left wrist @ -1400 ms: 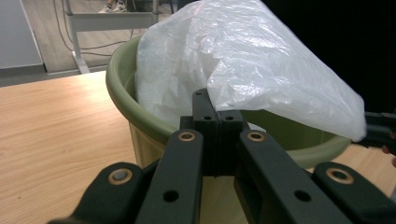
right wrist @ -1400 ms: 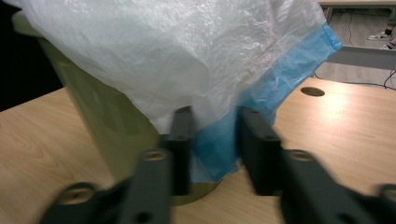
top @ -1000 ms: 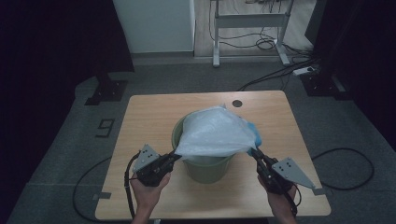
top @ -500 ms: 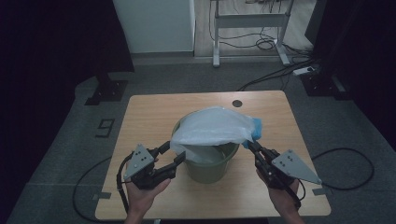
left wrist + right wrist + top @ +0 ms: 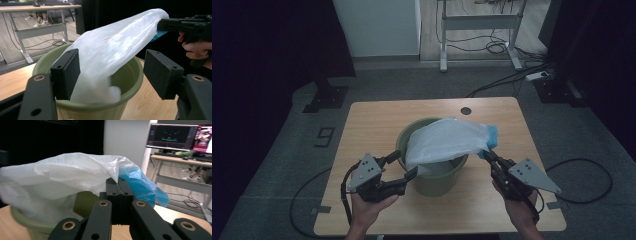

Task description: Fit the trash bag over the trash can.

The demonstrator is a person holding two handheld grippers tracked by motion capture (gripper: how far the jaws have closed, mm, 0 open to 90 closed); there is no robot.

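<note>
Bag position: translucent white bin liner (image 5: 444, 141) with a blue edge, draped over the green bucket (image 5: 432, 177) at the centre of the worktop (image 5: 362, 120); one end hangs inside the bucket, the other is lifted past the rim toward the right of the high view.
Bag axis: long axis runs from lower left, inside the bucket, up to the right, ending at the right gripper (image 5: 486, 154).
Right gripper: jaws pressed together on the liner's blue corner (image 5: 140, 183), holding it above rim height.
Left gripper: (image 5: 402, 167) its jaws have just been opening and now stand apart, one on each side of the near rim at the lower left of the bucket; in the left gripper view the liner's loose end (image 5: 100, 82) lies between the pads (image 5: 66, 72), untouched.
Nearer hand: the left one sits closest to the free end.
Deciding relation: the slack mouth lies straight ahead of the left gripper, just inside the rim, so I judge a short forward reach would meet it.
</note>
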